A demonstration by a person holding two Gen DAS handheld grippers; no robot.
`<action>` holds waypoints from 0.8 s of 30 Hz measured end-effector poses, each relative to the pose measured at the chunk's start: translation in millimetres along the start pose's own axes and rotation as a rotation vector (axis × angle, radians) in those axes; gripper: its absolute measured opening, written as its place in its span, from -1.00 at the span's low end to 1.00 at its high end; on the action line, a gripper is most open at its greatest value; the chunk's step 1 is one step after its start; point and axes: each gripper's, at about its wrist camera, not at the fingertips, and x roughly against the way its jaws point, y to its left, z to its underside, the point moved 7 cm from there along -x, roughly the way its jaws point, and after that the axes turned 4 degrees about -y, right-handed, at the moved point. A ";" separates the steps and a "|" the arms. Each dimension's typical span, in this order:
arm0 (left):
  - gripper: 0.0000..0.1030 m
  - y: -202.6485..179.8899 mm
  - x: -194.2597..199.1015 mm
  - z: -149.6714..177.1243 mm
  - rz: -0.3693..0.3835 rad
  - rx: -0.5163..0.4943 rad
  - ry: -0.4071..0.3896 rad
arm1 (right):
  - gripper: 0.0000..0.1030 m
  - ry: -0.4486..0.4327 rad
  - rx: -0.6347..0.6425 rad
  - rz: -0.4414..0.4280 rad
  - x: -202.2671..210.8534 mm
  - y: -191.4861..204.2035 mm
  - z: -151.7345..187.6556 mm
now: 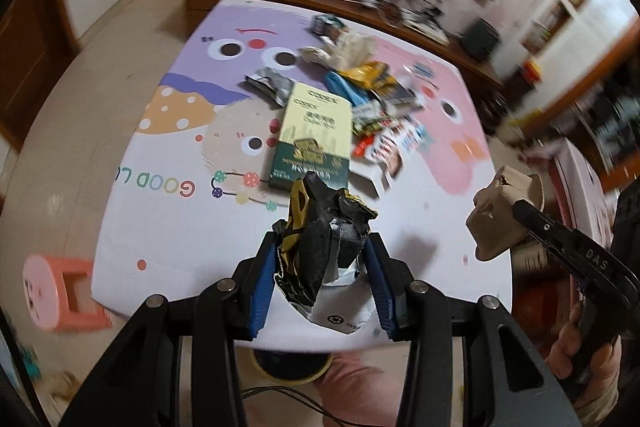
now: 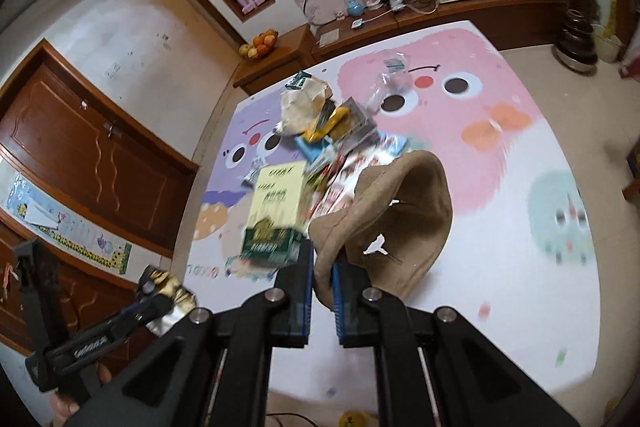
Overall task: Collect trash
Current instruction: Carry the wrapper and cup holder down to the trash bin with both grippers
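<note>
My left gripper (image 1: 322, 247) is shut on a crumpled black and gold wrapper (image 1: 320, 227), held above the near edge of the cartoon-print table (image 1: 168, 211). The wrapper also shows in the right wrist view (image 2: 168, 291). My right gripper (image 2: 322, 263) is shut on the rim of a brown paper bag (image 2: 404, 211), its mouth open toward the table. The bag shows at the right in the left wrist view (image 1: 504, 211). A pile of trash lies mid-table: a yellow-green carton (image 1: 316, 131), wrappers (image 1: 268, 83) and crumpled paper (image 1: 344, 47).
A pink stool (image 1: 60, 291) stands on the floor left of the table. A wooden sideboard (image 2: 440, 11) with cables, chargers and a fruit bowl (image 2: 260, 45) runs along the far wall. A brown door (image 2: 88, 151) is at the left.
</note>
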 end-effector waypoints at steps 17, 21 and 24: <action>-0.19 14.1 16.4 108.8 0.189 -0.261 0.173 | -0.84 0.031 -0.103 0.146 50.1 51.1 176.9; -0.19 8.1 4.9 142.3 0.189 -0.316 0.229 | -0.84 0.081 -0.146 0.160 44.9 40.4 214.8; -0.19 4.1 -8.6 170.2 0.189 -0.348 0.281 | -0.84 0.118 -0.203 0.172 36.0 24.9 243.0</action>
